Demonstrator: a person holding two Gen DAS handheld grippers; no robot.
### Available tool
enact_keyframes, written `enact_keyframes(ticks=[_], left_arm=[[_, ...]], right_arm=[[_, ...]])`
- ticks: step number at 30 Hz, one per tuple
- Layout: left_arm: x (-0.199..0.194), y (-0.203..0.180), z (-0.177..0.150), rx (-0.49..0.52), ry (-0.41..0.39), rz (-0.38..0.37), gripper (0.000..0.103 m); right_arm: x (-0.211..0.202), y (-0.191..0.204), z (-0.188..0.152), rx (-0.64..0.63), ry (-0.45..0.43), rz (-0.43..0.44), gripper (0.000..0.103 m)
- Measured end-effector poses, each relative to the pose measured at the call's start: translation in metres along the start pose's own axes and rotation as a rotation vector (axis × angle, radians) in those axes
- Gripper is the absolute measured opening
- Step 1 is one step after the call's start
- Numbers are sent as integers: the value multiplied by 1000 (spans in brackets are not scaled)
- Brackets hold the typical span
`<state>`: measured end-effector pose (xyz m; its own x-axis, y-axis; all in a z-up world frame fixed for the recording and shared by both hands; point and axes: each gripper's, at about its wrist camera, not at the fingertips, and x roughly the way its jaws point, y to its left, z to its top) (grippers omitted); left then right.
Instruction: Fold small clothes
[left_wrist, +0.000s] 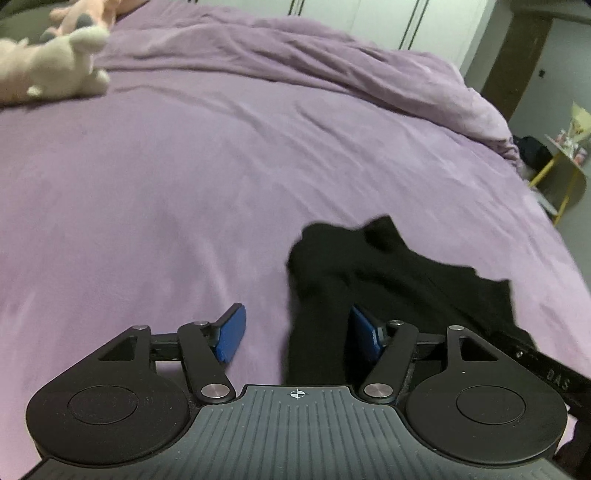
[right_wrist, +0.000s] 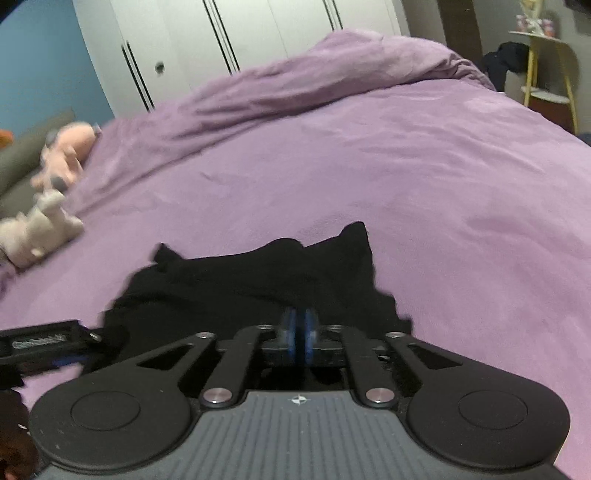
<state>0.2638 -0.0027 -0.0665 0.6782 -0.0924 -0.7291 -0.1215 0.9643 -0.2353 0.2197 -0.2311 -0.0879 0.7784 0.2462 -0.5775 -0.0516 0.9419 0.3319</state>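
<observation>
A small black garment (left_wrist: 388, 280) lies crumpled on the purple bed cover (left_wrist: 184, 184). My left gripper (left_wrist: 297, 332) is open, its blue pads (left_wrist: 231, 334) wide apart, with the garment's left edge between them. In the right wrist view the garment (right_wrist: 240, 284) lies just ahead. My right gripper (right_wrist: 300, 336) is shut, its blue pads together at the garment's near edge; whether cloth is pinched between them I cannot tell. The right gripper's arm shows at the right edge of the left view (left_wrist: 546, 373), and the left gripper shows at the left edge of the right view (right_wrist: 44, 343).
Two plush toys (left_wrist: 55, 66) lie at the far left of the bed, also in the right wrist view (right_wrist: 44, 221). A bunched purple duvet (left_wrist: 332, 62) lies across the far side. White wardrobe doors (right_wrist: 221, 40) stand behind. A yellow-legged side table (right_wrist: 546, 74) stands at the right.
</observation>
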Motion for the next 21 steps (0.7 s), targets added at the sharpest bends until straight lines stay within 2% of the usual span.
enact_keyframes(ticks=[1,3,5,6,7,8,9,11,14,17,19,21], left_arm=[[-7,0,-6,-17,16,-6,68],[-19,0,-21,-46,13,-21,68],[-25,-2,-34,-29,3,-9,69],[-26,-4,-40,-11,-7,3,70],[-30,-4,-45,0,-20,14,70],[-34,-3,-47,0,-24,24,70],[-39,-1,-49,-12,-24,27,71],[-51,7,-54,-62,-6,19,71],[-72,20,-67,-127,20,-25,69],[-93,28,-82,-159,28,-96,69],[-95,30,-88,-182,64,-143,68],[-95,34,-95,-226,104,-193,66]], right_arm=[[-9,-3,-6,-11,-8,3,9],[-24,-8,-20,-74,-20,-52,9],[-39,-16,-28,-86,-22,-63,9],[-48,-17,-29,-85,-19,-123,10],[-56,-18,-29,-83,-8,-190,25],[-63,-20,-28,-59,-1,-208,35],[-72,-28,-30,-9,20,-196,35],[-86,-47,-38,129,83,-100,36],[-99,-67,-50,264,123,30,38],[-99,-80,-59,388,164,129,39],[-96,-87,-63,486,195,212,40],[-96,-90,-68,556,199,253,40]])
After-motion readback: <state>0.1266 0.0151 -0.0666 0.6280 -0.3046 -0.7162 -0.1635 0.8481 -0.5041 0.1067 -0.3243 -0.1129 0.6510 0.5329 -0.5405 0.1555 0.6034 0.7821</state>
